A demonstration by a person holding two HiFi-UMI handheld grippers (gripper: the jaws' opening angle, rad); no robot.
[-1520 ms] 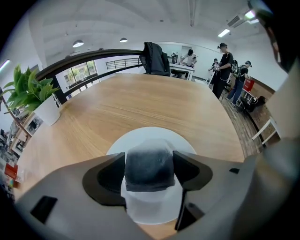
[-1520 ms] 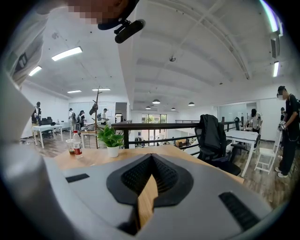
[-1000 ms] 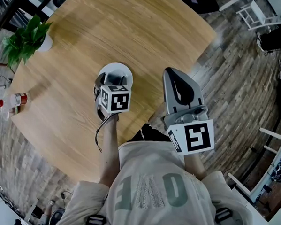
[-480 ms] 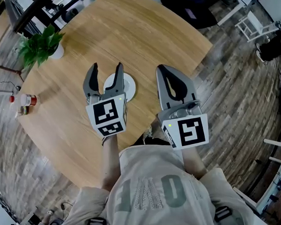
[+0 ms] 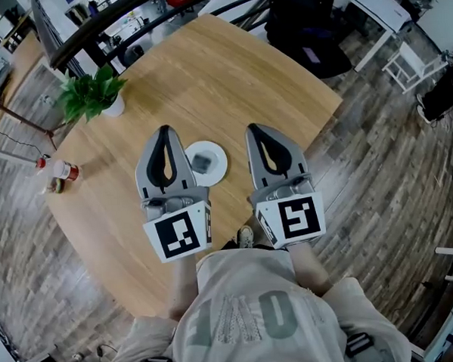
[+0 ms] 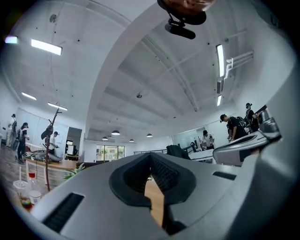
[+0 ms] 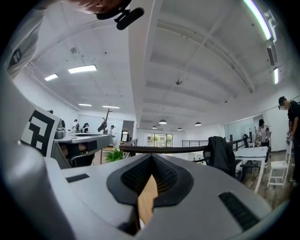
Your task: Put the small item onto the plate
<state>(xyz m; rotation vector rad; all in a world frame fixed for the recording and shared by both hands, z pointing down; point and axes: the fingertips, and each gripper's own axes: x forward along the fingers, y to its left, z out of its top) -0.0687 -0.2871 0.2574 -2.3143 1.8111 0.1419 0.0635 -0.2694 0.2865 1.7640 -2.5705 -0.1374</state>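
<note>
Since the earlier frames the left gripper [image 5: 163,134] has lifted clear of the plate [image 5: 221,155] and closed, and its jaws now meet on nothing. The right gripper [image 5: 256,131], likewise closed and empty, hangs level with it. The plate sits mid-table [image 5: 228,70], toward the person's edge, between the two grippers. The small dark item [image 5: 201,163] lies on it, nearer the left gripper. Placement appears complete.
</note>
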